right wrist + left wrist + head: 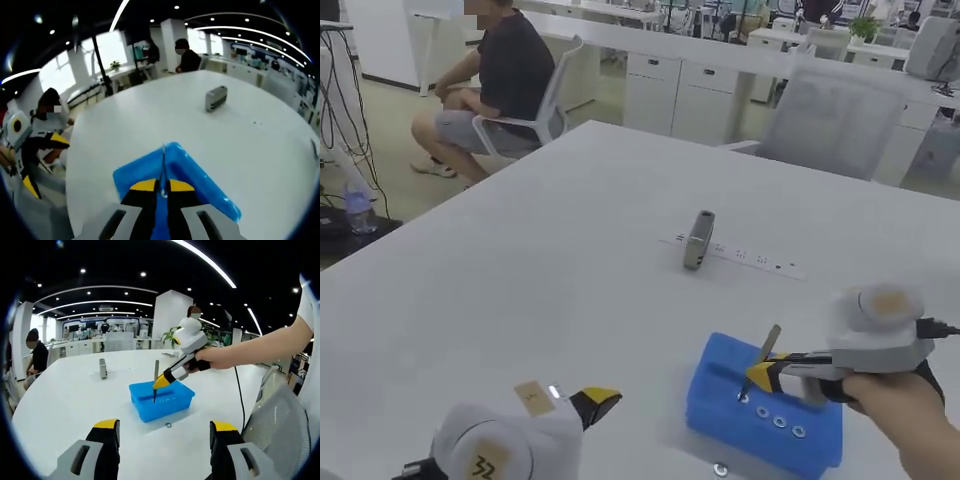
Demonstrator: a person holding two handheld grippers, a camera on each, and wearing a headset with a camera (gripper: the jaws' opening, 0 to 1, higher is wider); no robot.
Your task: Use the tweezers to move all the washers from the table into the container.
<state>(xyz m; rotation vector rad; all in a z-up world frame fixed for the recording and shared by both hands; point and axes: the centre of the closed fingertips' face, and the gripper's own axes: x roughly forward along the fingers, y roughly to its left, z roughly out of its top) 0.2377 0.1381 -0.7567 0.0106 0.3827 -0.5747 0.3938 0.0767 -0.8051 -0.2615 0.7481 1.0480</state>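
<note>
A blue container (720, 395) sits near the table's front edge, with several washers (780, 421) lying inside it. One washer (720, 468) lies on the table just in front of the container, and is the washer (168, 425) in the left gripper view. My right gripper (755, 375) is shut on the metal tweezers (769, 346), whose tips point down into the container (200, 185). The tweezers (163, 160) run forward between its jaws. My left gripper (162, 440) is open and holds nothing, low at the front left of the table (590, 400).
A small grey device (698, 240) stands mid-table beside a white strip (750, 257). A person (500, 70) sits on a chair at the back left. A grey chair (835, 120) stands behind the table's far edge. Desks fill the background.
</note>
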